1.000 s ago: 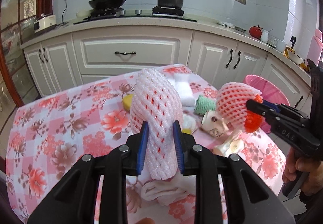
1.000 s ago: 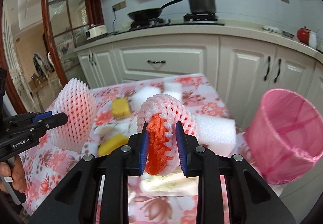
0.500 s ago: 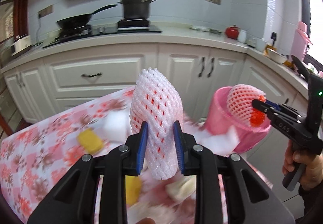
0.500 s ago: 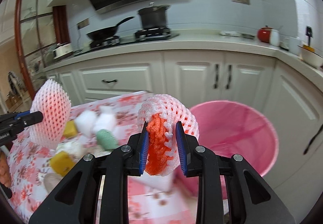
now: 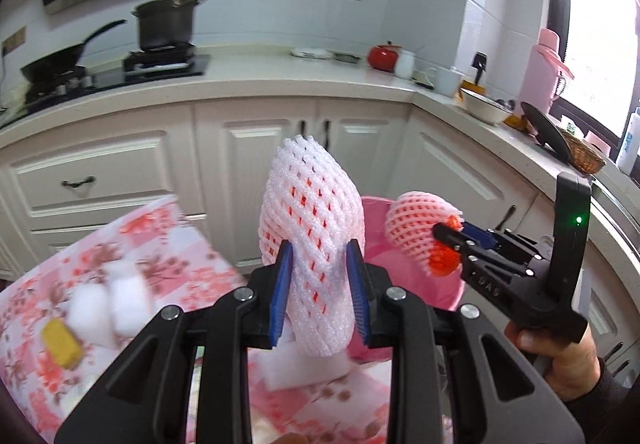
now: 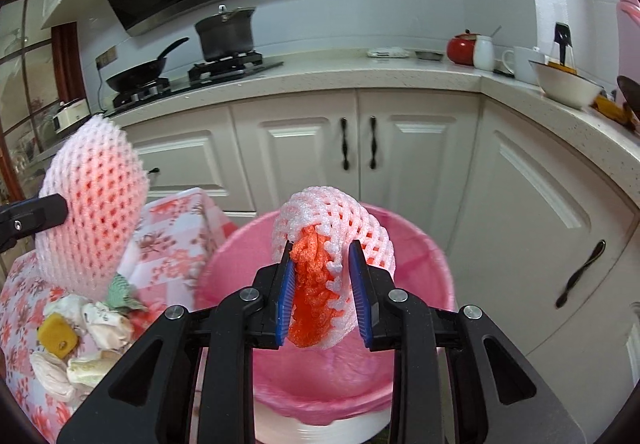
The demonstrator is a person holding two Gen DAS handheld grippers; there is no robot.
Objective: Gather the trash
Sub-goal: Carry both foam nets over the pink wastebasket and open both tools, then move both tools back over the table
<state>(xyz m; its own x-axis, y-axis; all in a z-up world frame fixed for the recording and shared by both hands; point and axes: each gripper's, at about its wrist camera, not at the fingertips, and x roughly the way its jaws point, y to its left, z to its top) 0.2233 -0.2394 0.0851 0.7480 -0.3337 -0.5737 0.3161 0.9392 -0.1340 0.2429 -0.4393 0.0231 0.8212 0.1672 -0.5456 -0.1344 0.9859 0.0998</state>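
My left gripper [image 5: 318,256] grips a tall white-and-pink foam fruit net [image 5: 312,204] at its lower part; the jaws are opening, with the blue pads touching the net. It hangs at the table's edge, in front of the pink lined trash bin [image 5: 400,284]. My right gripper [image 6: 322,252] holds a rounder foam net [image 6: 340,216] with an orange net stuffed inside, right over the mouth of the bin [image 6: 420,284]. Its jaws are opening too, the net still between the pads. In the right wrist view, the left net [image 6: 92,196] hangs above the table.
The floral-cloth table [image 6: 172,236] carries a yellow sponge [image 5: 60,342], white foam blocks [image 5: 108,304] and crumpled paper [image 6: 104,320]. White cabinets [image 6: 360,148] stand close behind the bin. A hand [image 5: 560,356] grips the right tool's handle.
Both grippers swung right, away from the table's middle, each carrying its net. The right one moved from beside the bin to above its opening; the left one reached the table's edge.
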